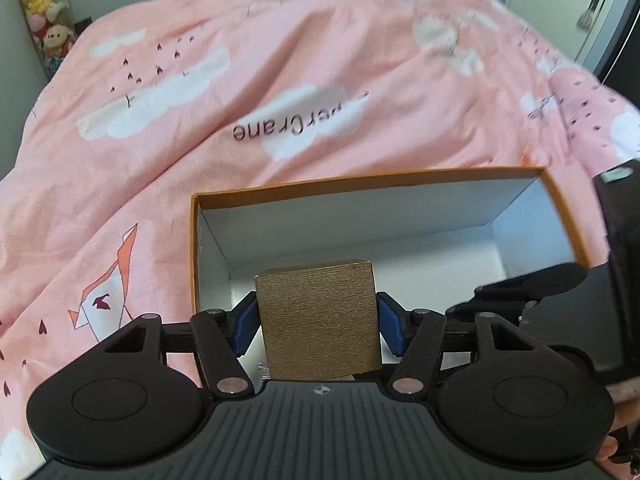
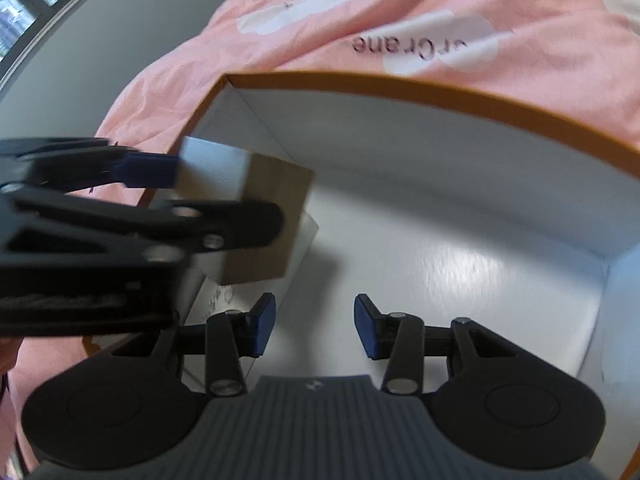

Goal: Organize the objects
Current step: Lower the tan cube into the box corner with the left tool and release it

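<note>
A brown, gold-textured cube (image 1: pixel 318 320) sits between the blue pads of my left gripper (image 1: pixel 319 323), which is shut on it. It hangs over the near left corner of an open box (image 1: pixel 360 182) with an orange rim and white inside. In the right wrist view the cube (image 2: pixel 276 200) and my left gripper (image 2: pixel 208 196) come in from the left above the box (image 2: pixel 400 88). My right gripper (image 2: pixel 316 324) hovers over the white box floor, open, with nothing between its pads. A white printed sheet or carton (image 2: pixel 224 296) leans by the box's left wall.
The box rests on a bed with a pink quilt (image 1: pixel 280 60) printed with white clouds. Plush toys (image 1: pixel 40 12) are stacked at the far left, and a door (image 1: pixel 592 12) is at the far right. My right gripper's black body (image 1: pixel 560 292) crosses the box's right side.
</note>
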A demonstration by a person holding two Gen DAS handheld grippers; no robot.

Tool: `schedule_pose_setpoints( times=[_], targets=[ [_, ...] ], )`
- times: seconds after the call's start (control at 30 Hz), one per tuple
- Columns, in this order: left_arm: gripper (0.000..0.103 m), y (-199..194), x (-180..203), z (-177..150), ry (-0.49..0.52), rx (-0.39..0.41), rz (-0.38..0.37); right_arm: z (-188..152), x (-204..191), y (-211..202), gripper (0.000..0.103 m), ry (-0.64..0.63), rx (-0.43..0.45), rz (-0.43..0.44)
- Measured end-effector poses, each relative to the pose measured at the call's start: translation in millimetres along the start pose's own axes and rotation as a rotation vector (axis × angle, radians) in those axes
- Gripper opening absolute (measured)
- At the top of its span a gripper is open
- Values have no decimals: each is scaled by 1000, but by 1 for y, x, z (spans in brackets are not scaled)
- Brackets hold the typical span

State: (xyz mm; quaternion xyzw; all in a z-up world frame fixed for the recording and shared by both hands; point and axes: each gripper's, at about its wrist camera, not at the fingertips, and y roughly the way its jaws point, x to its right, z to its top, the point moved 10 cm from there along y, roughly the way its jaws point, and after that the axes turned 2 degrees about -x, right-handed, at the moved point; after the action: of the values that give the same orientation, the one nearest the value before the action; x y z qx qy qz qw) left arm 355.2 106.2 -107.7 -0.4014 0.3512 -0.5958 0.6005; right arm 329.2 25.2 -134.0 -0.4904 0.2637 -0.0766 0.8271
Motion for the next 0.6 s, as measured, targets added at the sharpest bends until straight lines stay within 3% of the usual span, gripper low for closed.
schedule_pose_setpoints(
  times=[0.27,0.43,0.6],
  targets=[
    [70,19,-7,2,22,-48,63,21,-15,33,46,-92,27,22],
    [72,20,-10,3,27,-44,55,23,-21,43,46,-102,12,52],
    [73,16,-14,5,0,-14,30,29,-27,41,46,-160,52,34]
  ],
)
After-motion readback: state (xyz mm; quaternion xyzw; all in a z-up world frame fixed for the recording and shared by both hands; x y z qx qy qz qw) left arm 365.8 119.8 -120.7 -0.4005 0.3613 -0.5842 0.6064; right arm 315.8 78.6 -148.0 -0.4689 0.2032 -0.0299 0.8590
